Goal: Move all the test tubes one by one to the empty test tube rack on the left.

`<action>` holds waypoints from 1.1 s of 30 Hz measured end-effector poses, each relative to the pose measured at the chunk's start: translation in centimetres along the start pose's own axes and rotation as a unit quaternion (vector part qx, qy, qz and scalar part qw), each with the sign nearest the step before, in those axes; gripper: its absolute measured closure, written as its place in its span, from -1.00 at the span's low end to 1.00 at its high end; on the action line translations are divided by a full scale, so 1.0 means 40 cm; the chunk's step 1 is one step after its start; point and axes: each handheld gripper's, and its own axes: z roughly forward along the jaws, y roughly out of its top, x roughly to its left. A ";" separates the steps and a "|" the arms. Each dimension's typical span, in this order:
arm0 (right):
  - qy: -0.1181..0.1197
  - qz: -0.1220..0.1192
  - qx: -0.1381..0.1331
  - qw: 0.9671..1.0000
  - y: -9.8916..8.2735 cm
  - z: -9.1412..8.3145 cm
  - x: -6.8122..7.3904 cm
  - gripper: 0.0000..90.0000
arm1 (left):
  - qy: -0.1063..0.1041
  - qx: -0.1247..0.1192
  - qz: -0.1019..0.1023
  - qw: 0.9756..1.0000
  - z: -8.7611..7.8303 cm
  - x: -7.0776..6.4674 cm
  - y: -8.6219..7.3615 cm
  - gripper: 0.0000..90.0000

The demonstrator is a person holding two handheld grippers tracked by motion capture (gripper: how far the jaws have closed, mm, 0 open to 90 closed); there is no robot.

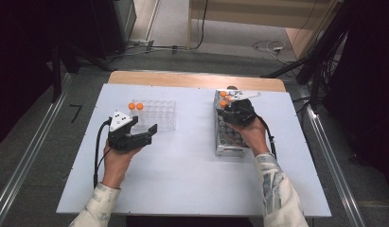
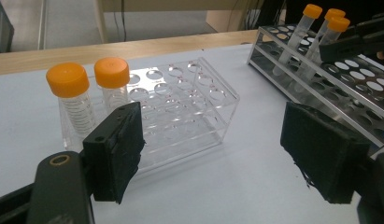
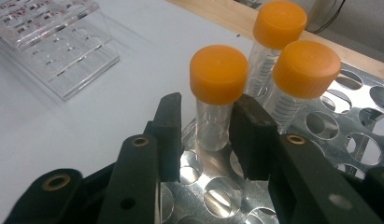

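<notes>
Right gripper (image 3: 206, 123): jaws close about the clear body of the nearest tube (image 3: 216, 95), just under its orange cap. The right-hand pad looks to touch the wall; a thin gap shows at the left-hand pad, so a full clamp is not evident. The tube stands upright in a hole of the metal rack (image 3: 348, 140), at the rack's far end as the high view shows it. Two more capped tubes (image 3: 292, 70) stand close behind it, nearly touching.

Left gripper (image 2: 217, 154): jaws wide apart, nothing between them, hovering over the bench (image 2: 217, 186) just in front of the clear acrylic rack (image 2: 189, 107). That rack holds two orange-capped tubes (image 2: 94, 93) at one corner; its other holes look free.

Handling judgement: the tube is light, stiff plastic with a smooth, round wall, so it could slip or twist between flat pads. The hold just under the cap seems sound, since the cap's rim would catch on the pads. Lift straight up out of the hole; the neighbours leave little room to tilt. Moderate squeeze should do.
</notes>
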 end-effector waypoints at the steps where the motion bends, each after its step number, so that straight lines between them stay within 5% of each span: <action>1: -0.001 -0.002 0.003 1.000 0.001 0.003 -0.001 0.46 | 0.000 0.001 0.000 1.000 0.000 0.000 0.000 -0.52; 11: -0.008 -0.001 0.006 1.000 0.003 0.003 -0.003 0.58 | -0.001 0.000 -0.001 1.000 -0.001 0.001 0.000 -0.52; 33: -0.018 -0.007 -0.054 0.998 0.028 -0.072 0.009 0.59 | -0.011 -0.002 -0.002 1.000 0.002 0.003 -0.001 -0.59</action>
